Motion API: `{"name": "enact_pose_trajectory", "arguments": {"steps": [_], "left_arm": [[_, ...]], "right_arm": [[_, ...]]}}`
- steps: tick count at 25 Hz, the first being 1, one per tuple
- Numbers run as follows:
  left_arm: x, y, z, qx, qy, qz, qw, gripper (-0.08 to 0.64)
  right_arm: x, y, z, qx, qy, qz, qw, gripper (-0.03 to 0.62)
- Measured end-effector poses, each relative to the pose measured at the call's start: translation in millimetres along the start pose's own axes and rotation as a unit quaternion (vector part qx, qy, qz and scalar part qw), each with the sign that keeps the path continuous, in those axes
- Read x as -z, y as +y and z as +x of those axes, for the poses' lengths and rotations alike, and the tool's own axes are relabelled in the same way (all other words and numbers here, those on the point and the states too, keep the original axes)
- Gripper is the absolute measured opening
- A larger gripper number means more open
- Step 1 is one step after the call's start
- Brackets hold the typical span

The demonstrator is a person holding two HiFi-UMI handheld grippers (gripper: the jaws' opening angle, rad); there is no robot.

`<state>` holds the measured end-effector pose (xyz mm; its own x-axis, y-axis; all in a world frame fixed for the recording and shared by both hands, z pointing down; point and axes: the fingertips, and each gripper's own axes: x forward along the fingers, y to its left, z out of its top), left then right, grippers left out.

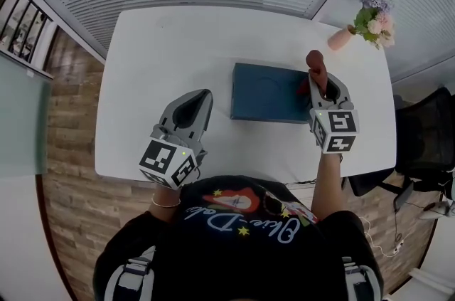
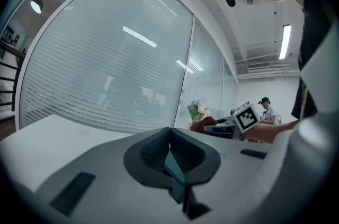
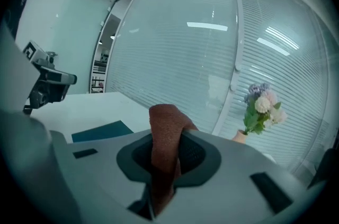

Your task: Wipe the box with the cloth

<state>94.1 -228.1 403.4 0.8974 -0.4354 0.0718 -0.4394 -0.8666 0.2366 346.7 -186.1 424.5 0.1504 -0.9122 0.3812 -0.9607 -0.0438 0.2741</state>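
Observation:
A flat dark-blue box [image 1: 269,92] lies in the middle of the white table [image 1: 163,50]; it also shows in the right gripper view as the box [image 3: 103,131], low at the left. My right gripper [image 1: 321,84] hovers over the box's right end, shut on a reddish-brown cloth [image 1: 315,63]. The cloth [image 3: 165,130] stands up from between the jaws of the right gripper [image 3: 167,139]. My left gripper [image 1: 201,99] sits left of the box, near the table's front edge. Seen in its own view, the left gripper [image 2: 169,136] is shut with nothing held.
A pink vase of flowers [image 1: 368,23] stands at the table's back right corner, with the flowers [image 3: 261,108] seen again at right. A black chair [image 1: 426,136] is right of the table. Blinds behind glass close off the far side. A person [image 2: 266,108] sits far off.

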Motion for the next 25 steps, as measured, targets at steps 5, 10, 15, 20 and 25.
{"name": "enact_pose_trajectory", "arguments": {"steps": [5, 10, 15, 20, 25], "left_arm": [[0.5, -2.0, -0.6, -0.002, -0.001, 0.001, 1.0000, 0.005], [-1.9, -0.6, -5.5, -0.007, -0.002, 0.002, 1.0000, 0.005], [-3.3, 3.1, -12.7, -0.015, -0.005, 0.002, 0.9999, 0.005], [-4.7, 2.3, -11.3, -0.015, -0.007, 0.003, 0.9999, 0.005], [-5.3, -2.1, -8.8, -0.011, -0.007, 0.003, 0.9999, 0.005]], "right_arm": [[-44.7, 70.2, 4.3, -0.092, -0.058, -0.038, 0.993, 0.049], [-47.4, 153.8, 19.2, -0.200, -0.051, -0.076, 0.975, 0.049], [-22.7, 225.9, 18.3, -0.291, -0.010, -0.149, 0.945, 0.049], [2.4, 240.4, 23.2, -0.306, 0.029, -0.188, 0.933, 0.051], [3.8, 235.2, 23.9, -0.311, 0.035, -0.170, 0.935, 0.049]]}}
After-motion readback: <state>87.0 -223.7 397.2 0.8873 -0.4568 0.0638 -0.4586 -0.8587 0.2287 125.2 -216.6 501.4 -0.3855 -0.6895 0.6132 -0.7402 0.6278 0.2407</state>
